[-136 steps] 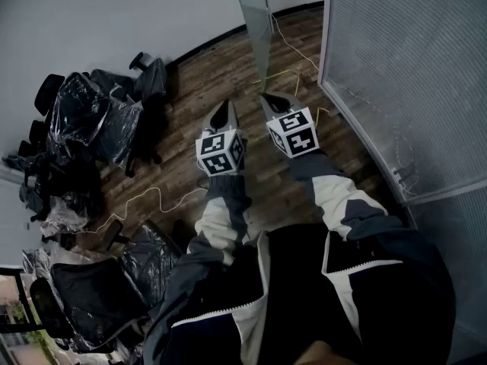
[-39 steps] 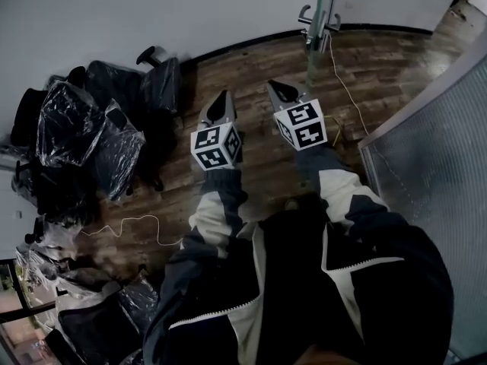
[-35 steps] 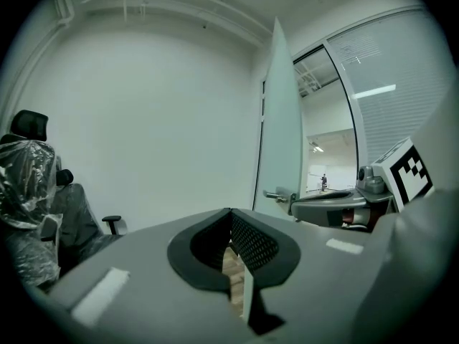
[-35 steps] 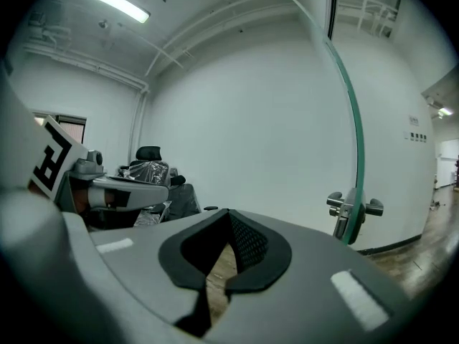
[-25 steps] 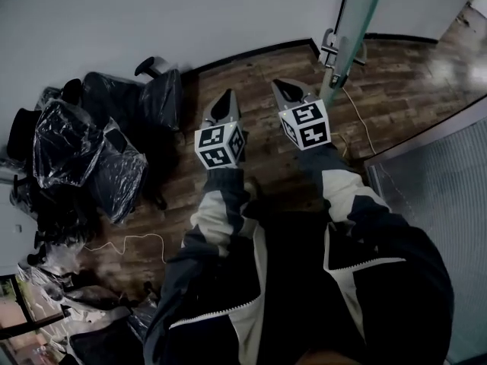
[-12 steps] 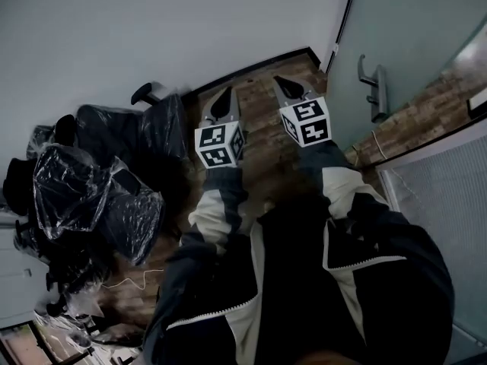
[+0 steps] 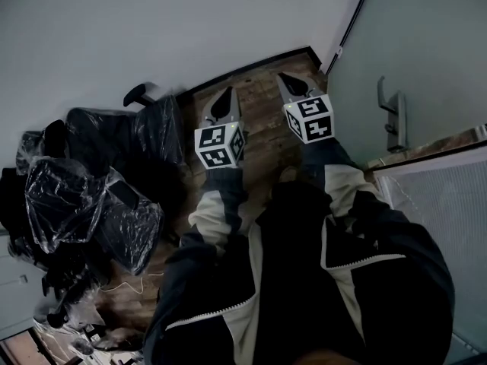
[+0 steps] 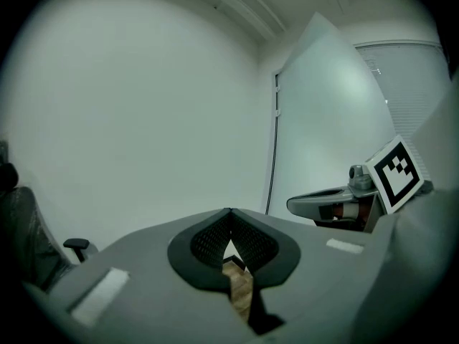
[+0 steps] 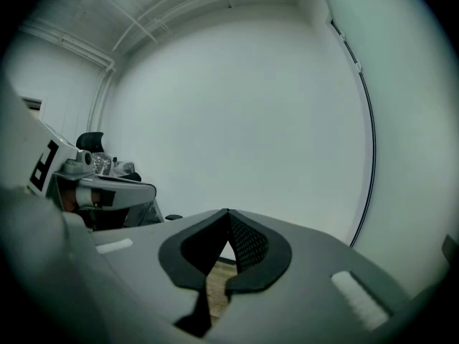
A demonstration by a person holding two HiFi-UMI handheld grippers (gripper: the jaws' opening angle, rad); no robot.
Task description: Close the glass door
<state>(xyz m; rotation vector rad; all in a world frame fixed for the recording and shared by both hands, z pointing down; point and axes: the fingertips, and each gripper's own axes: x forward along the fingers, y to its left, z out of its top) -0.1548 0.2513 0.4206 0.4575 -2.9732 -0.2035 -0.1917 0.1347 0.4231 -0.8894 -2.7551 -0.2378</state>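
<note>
The glass door fills the head view's upper right, its metal handle to the right of my right gripper. That gripper is shut and empty, and points at the floor strip by the dark door edge. My left gripper, also shut with nothing in it, hovers beside it over the wood floor. In the left gripper view the shut left gripper faces the white wall, with the door and the right gripper at the right. The right gripper view shows the right gripper shut, tips touching.
Several office chairs wrapped in black plastic crowd the left side against the white wall. A ribbed frosted panel stands at the lower right. A black skirting line runs along the wall's foot.
The view has swung: the door, seen edge-on a second ago, now shows its broad face at the right. Its handle has shifted right of the right gripper. The chairs slid down-left.
</note>
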